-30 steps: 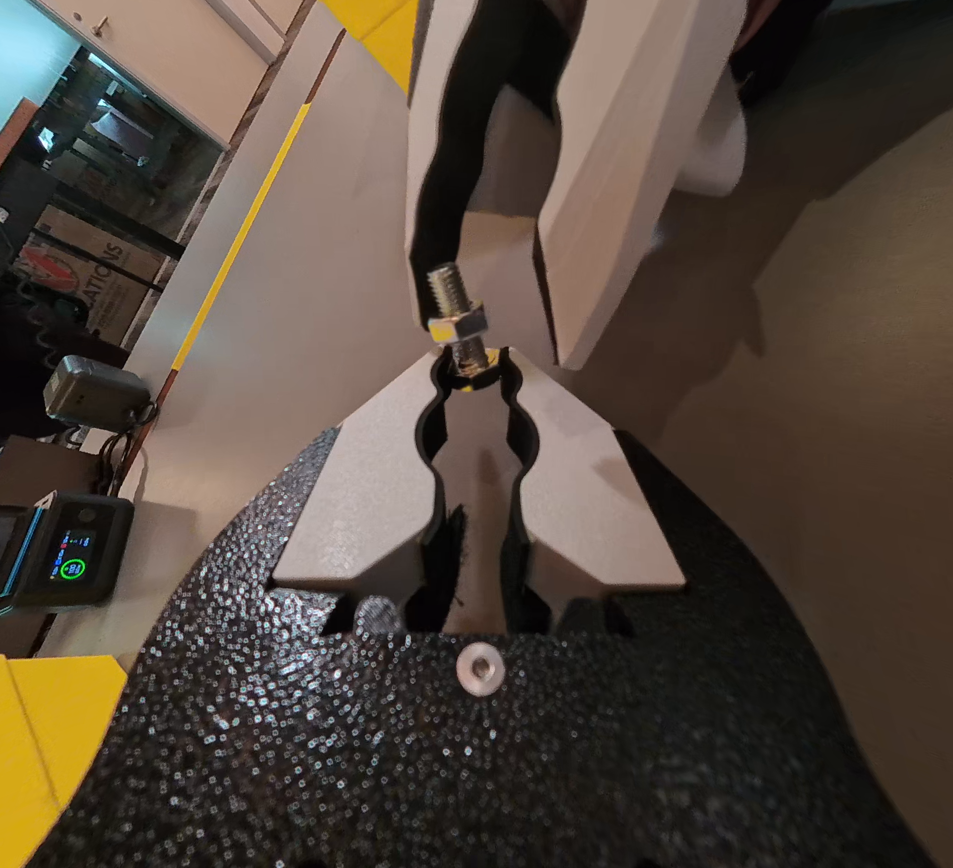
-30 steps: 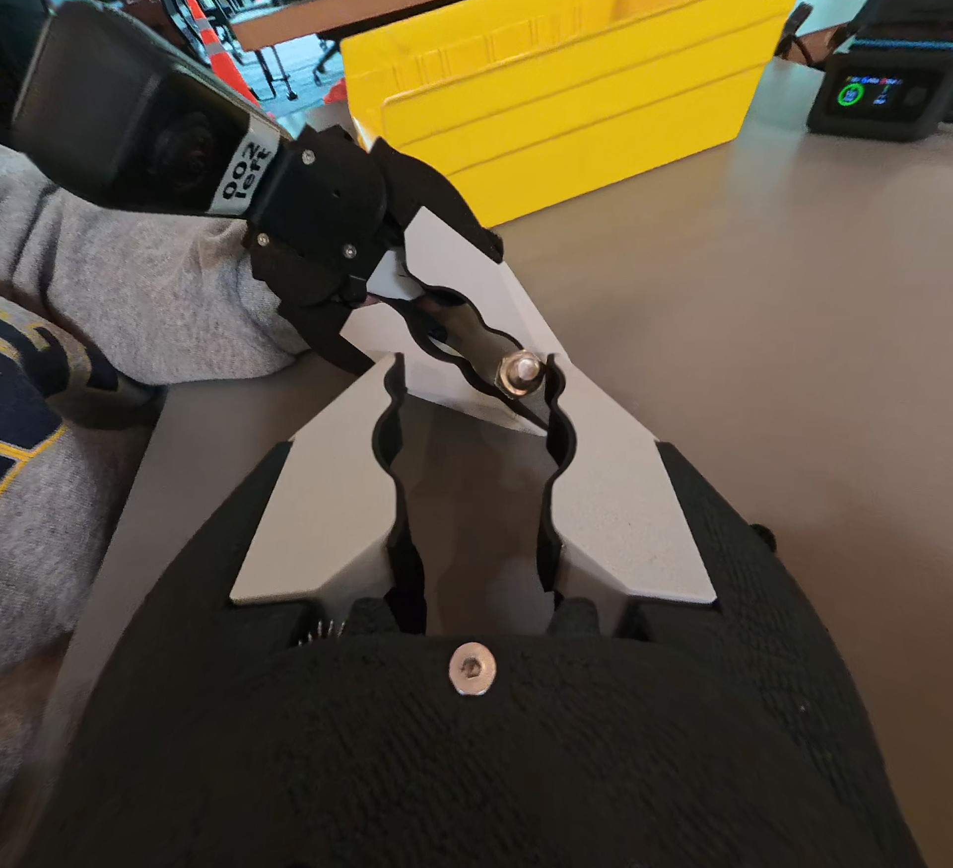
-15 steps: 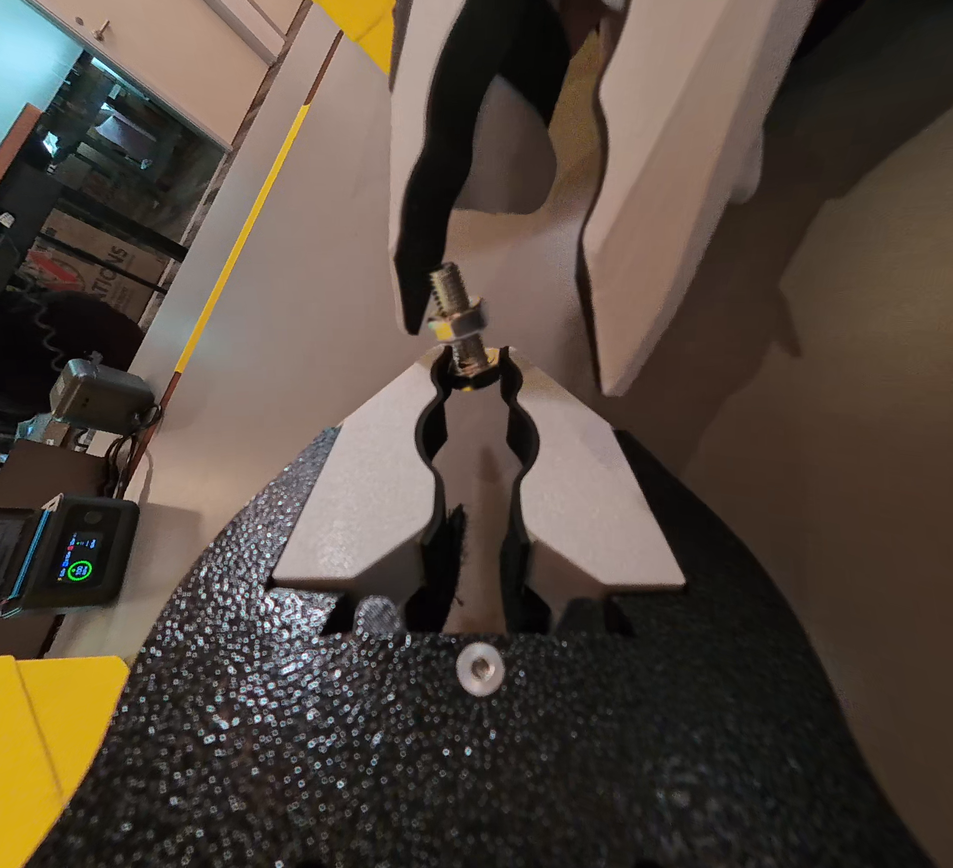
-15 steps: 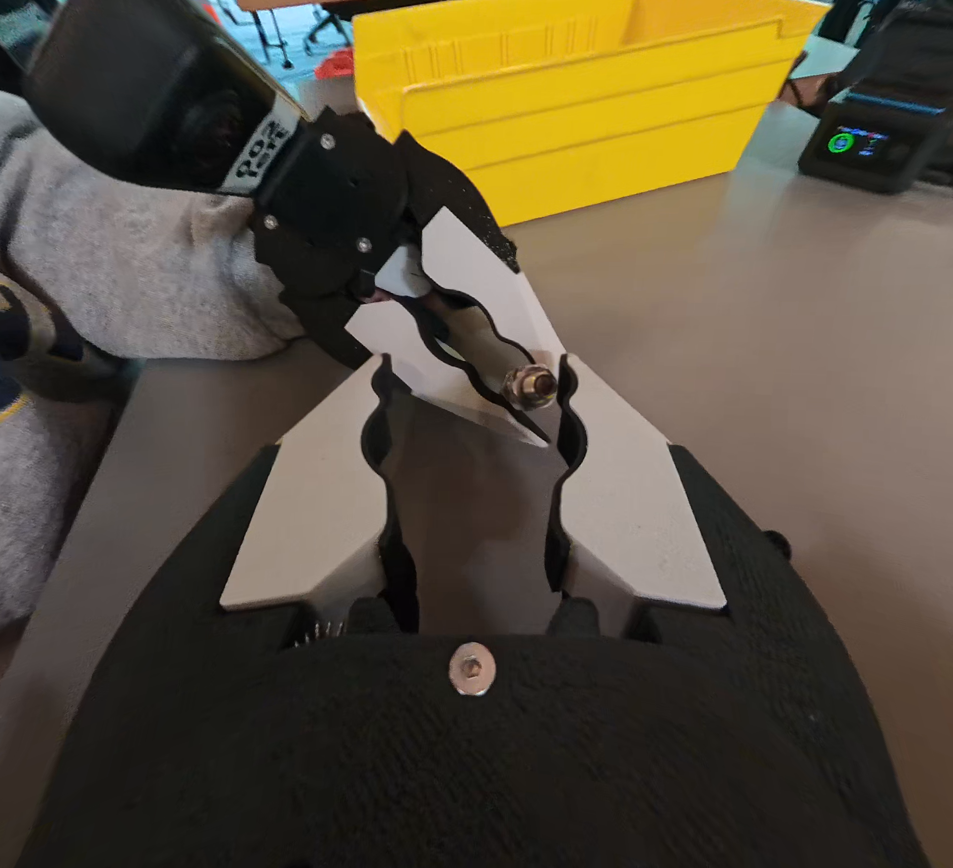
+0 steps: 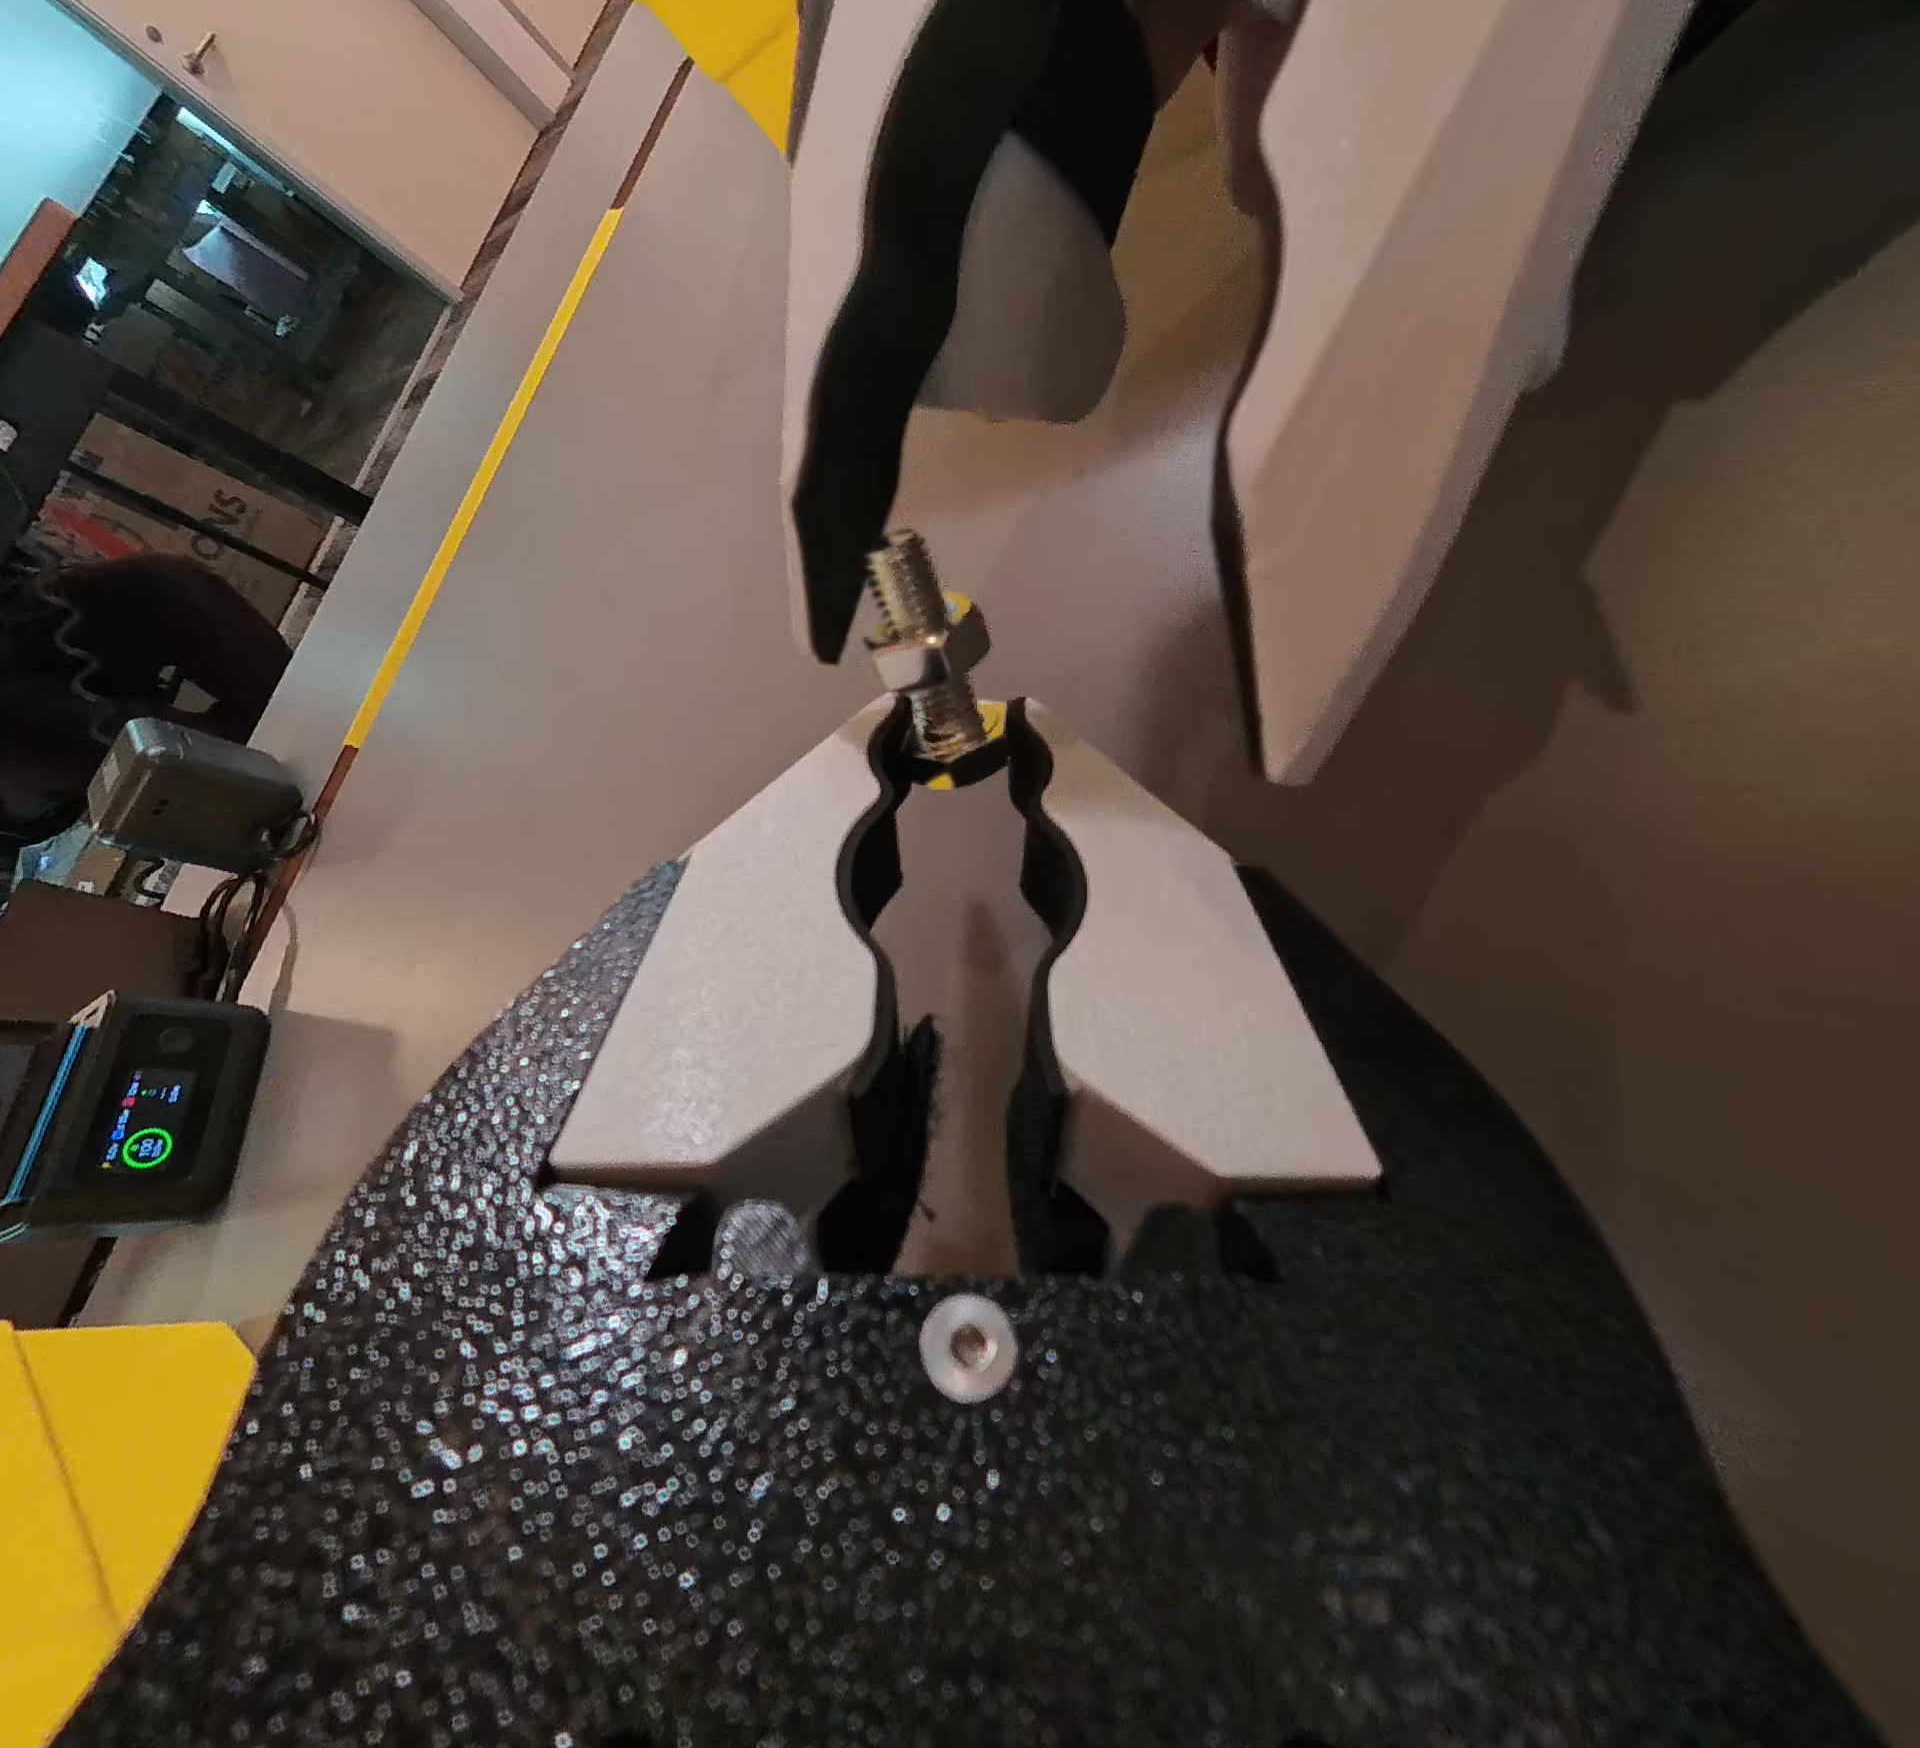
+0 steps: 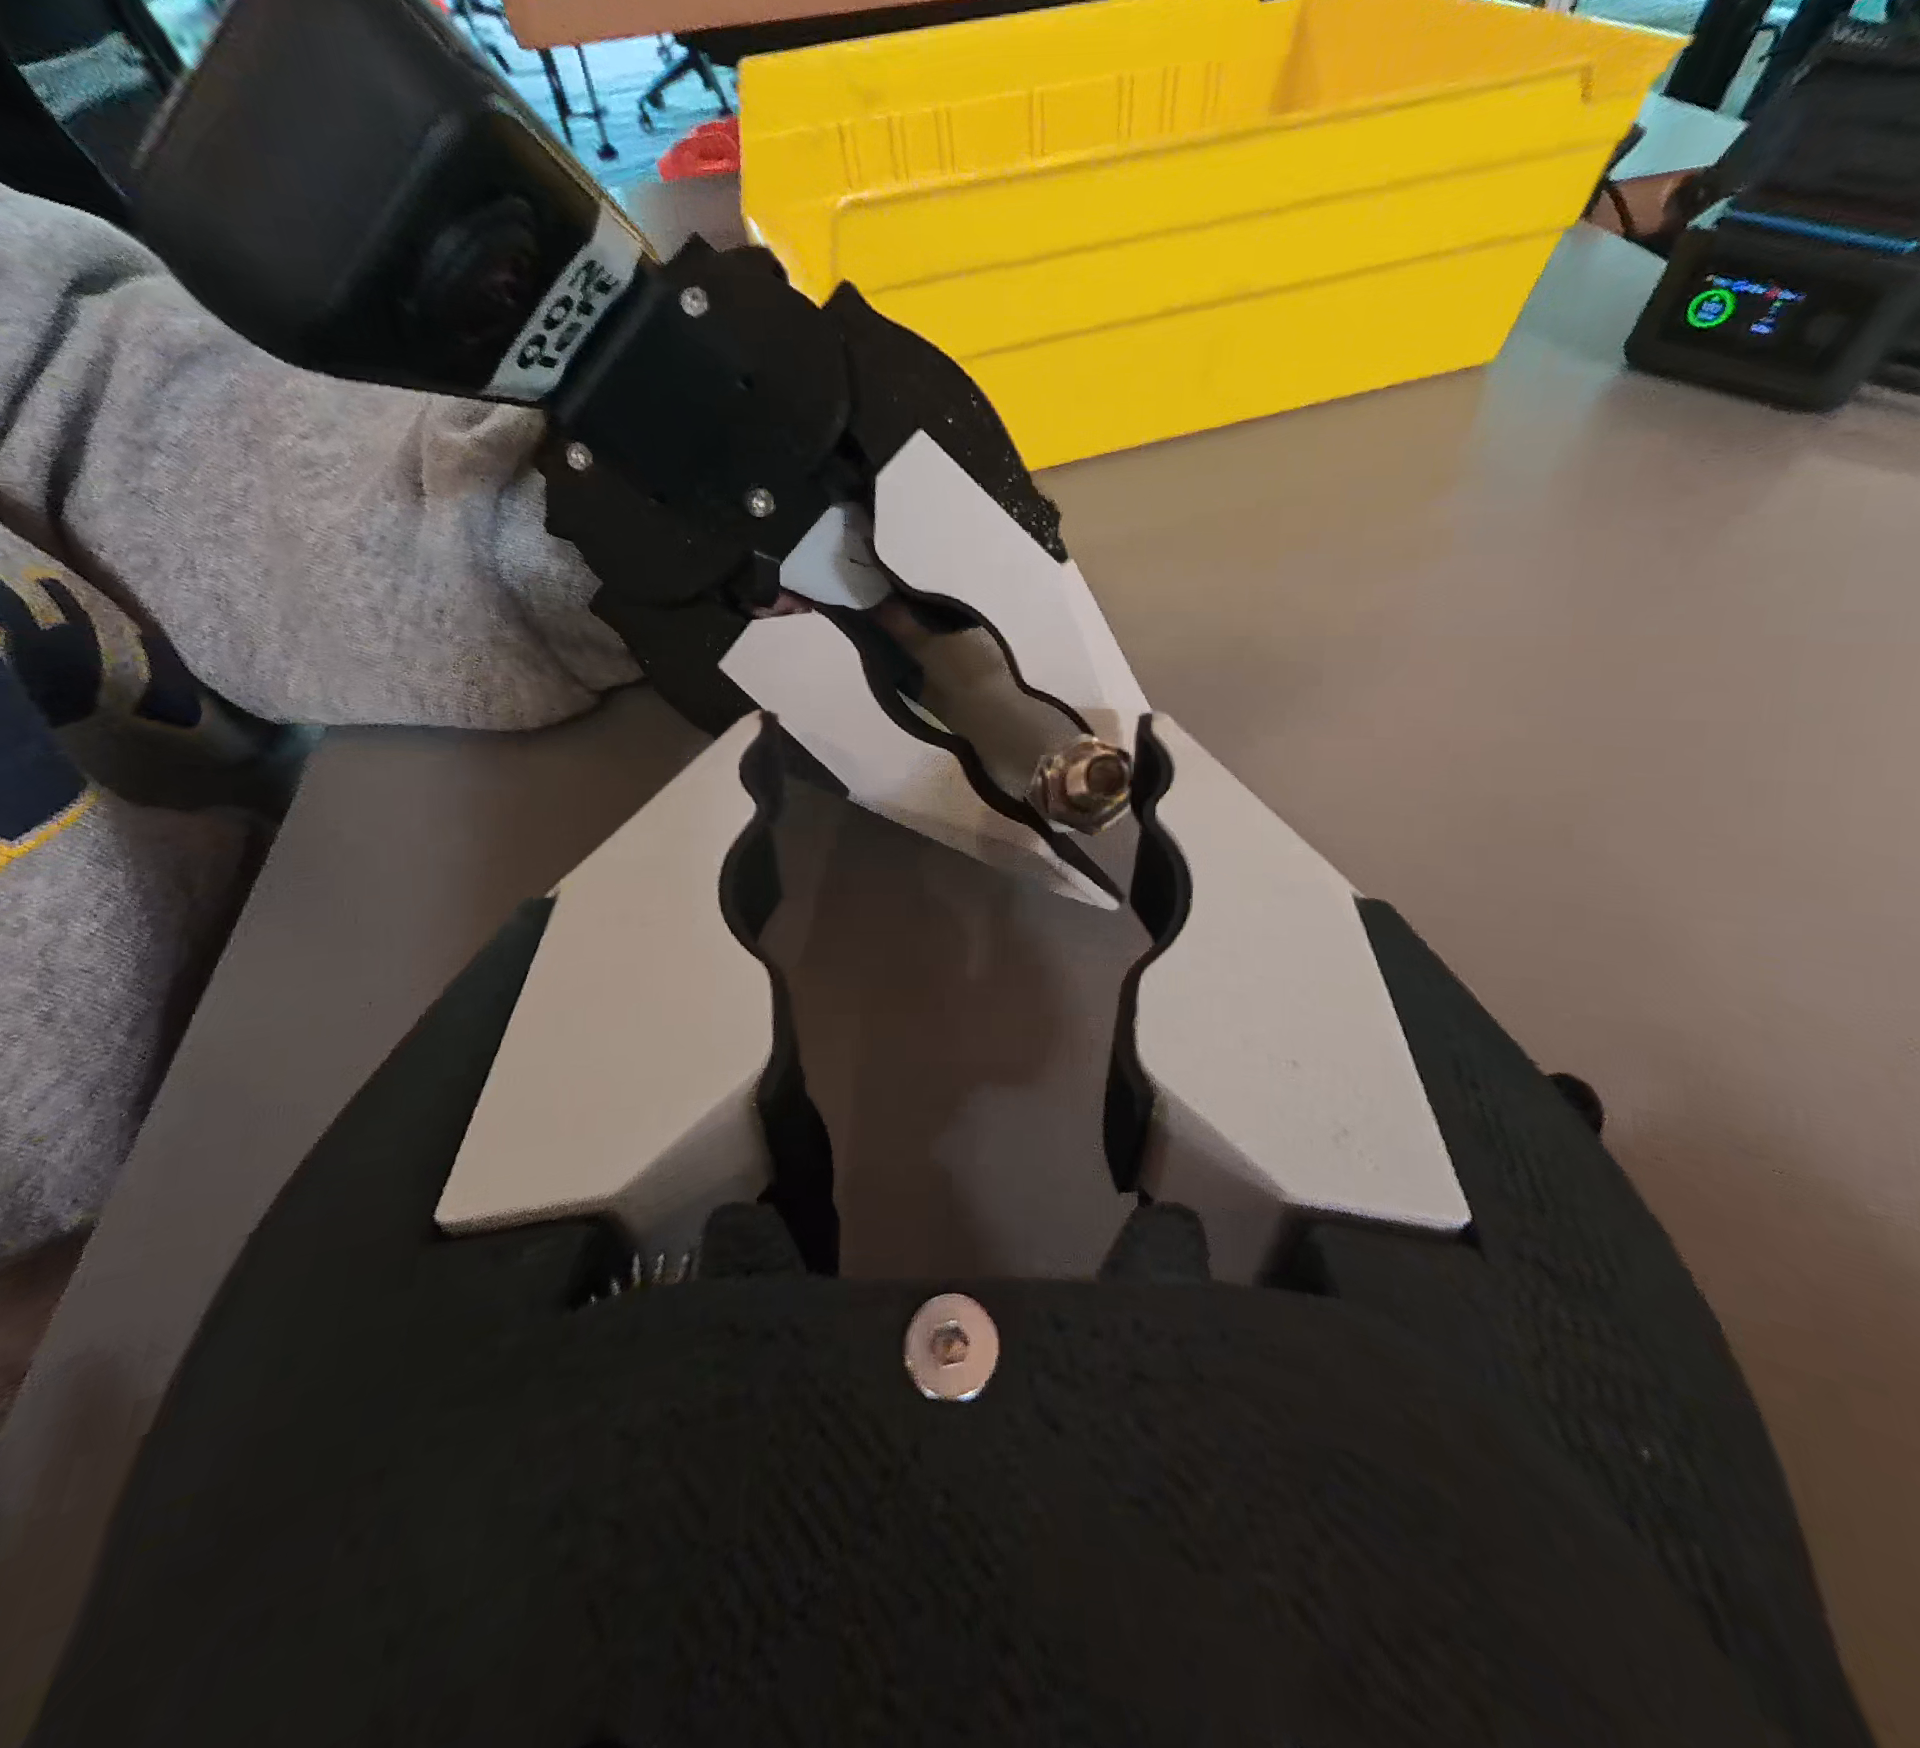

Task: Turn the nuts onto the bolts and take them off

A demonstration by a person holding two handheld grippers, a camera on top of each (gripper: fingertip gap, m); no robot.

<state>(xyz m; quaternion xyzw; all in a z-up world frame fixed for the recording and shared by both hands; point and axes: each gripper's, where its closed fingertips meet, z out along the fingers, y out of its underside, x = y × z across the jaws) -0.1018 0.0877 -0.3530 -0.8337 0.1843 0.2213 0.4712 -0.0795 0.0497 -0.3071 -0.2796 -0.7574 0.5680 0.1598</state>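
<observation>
My left gripper point(image 5: 951, 732) is shut on the head end of a silver bolt point(image 5: 899, 576), which points away from it. A hex nut point(image 5: 935, 644) sits partway along the thread. My right gripper point(image 5: 1049, 711) faces it from above, open, with one finger on each side of the nut. One of its fingertips point(image 5: 831, 628) is right beside the nut. In the right wrist view my right gripper point(image 6: 954, 742) is open wide, and the nut point(image 6: 1075, 784) lies close to its right finger point(image 6: 1226, 971). The left gripper point(image 6: 1101, 799) comes in from the left.
A yellow bin point(image 6: 1195, 264) stands at the back of the grey table point(image 6: 1507, 711). A black device with a lit screen point(image 6: 1766, 316) is at the far right. A person's grey sleeve point(image 6: 260, 503) is at the left. A second yellow bin point(image 5: 83, 1490) is near the left gripper.
My right gripper's fingers have spread wider around the nut. The left gripper still holds the bolt the same way. The right wrist view has shifted slightly, so the bin sits further right.
</observation>
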